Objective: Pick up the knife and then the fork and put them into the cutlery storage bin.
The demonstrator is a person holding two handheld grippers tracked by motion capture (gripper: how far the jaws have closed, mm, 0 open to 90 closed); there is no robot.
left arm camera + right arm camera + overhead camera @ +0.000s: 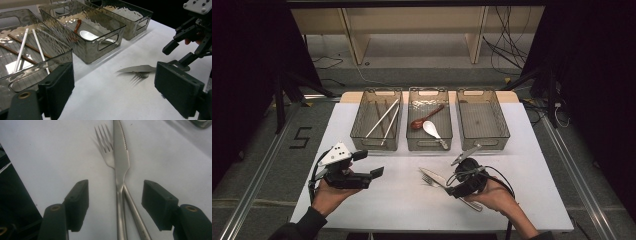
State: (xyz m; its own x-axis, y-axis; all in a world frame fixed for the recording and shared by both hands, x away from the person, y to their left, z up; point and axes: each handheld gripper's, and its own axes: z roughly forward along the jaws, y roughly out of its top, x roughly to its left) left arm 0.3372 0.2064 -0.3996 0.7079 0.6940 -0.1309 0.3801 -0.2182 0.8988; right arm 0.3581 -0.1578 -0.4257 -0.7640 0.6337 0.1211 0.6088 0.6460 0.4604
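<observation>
Knife (121,160) overlaps fork (106,147), both before the three bins (429,142)

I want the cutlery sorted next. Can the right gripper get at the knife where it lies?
Probably yes. The right gripper has open jaws on either side of the knife, nothing between. But the fork lies touching it, so both handles may get pinched together.

Knife (121,162): bright polished metal, smooth, serrated edge. Fork (106,148): same glossy metal. Table (402,200): matt white top, smooth. Three bins (100,37): smoky translucent plastic, rippled glossy walls. Chopsticks (21,50): one pair white, smooth; other dark brown, wood-like. Spoons: one glossy white (87,35), ceramic-like; one reddish-brown (77,25), wood-like. Gripper pads (77,202): matt black plastic, gold-coloured metal screws.
</observation>
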